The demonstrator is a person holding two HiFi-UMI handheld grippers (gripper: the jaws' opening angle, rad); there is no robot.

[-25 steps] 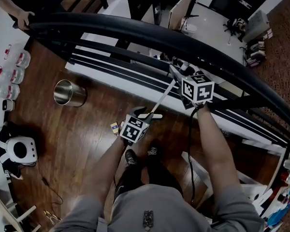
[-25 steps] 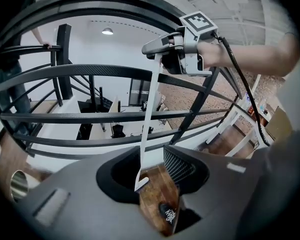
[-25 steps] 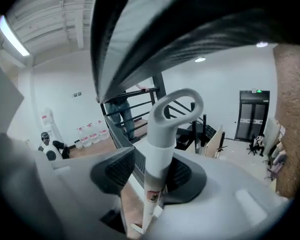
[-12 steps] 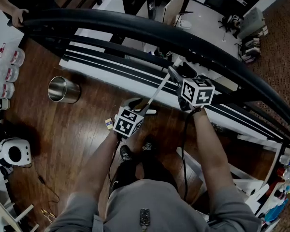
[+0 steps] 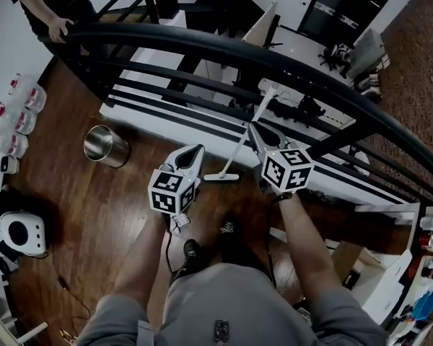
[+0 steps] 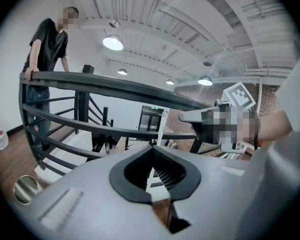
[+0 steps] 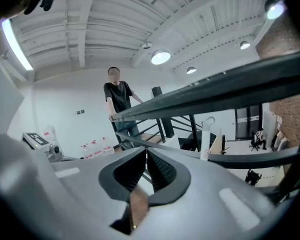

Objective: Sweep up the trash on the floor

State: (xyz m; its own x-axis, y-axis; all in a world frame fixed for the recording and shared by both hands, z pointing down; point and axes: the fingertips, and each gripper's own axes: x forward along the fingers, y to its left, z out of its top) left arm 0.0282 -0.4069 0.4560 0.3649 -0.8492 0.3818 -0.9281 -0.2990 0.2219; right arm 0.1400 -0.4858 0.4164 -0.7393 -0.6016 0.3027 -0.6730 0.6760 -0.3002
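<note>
Beside the railing (image 5: 202,43), left tongs (image 5: 197,150) and right tongs (image 5: 254,128) have just closed empty.

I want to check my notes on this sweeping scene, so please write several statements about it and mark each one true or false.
1. The right gripper holds the white broom. False: its jaws have just been closing and now meet with nothing between them. The broom stands free by the railing.
2. A metal bin stands on the wooden floor, on the left in the head view. True.
3. The left gripper is wide open. False: its jaws have just been closing and now stand together, with nothing between them.
4. A second person rests a hand on the railing. True.
</note>
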